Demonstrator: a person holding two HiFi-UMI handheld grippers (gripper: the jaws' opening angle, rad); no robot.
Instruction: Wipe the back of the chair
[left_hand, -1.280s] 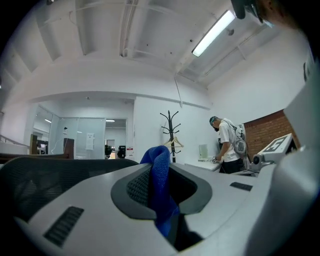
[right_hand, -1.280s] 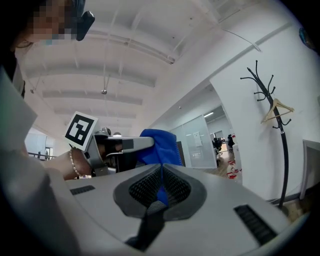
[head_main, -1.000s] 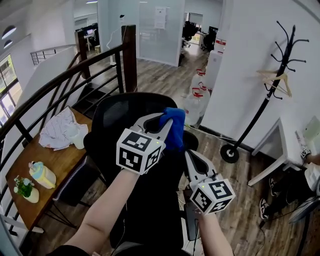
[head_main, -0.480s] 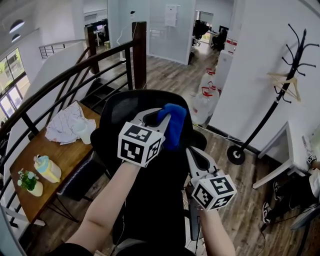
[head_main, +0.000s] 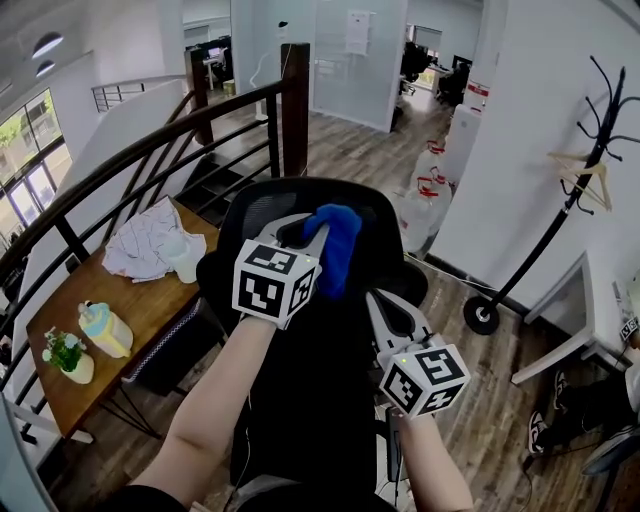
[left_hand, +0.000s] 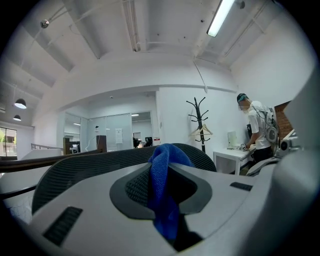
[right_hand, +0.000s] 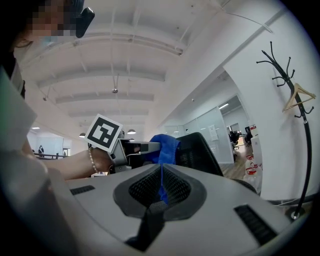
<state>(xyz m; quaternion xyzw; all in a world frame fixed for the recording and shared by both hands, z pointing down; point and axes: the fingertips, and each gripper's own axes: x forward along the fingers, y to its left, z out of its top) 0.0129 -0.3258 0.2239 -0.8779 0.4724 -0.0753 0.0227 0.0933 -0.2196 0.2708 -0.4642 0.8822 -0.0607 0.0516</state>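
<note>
Chair back (head_main: 258, 208), blue cloth (head_main: 336, 248) pinched in left tool (head_main: 312, 230), right tool (head_main: 376, 302) closed, empty

The blue cloth (head_main: 335, 245) clamped between the left gripper's (head_main: 305, 232) fingers has slid from the right edge of the chair back (head_main: 252, 212) in toward its middle — and the head view has swung slightly left, bringing the wooden worktop (head_main: 145, 308) farther into frame.
</note>
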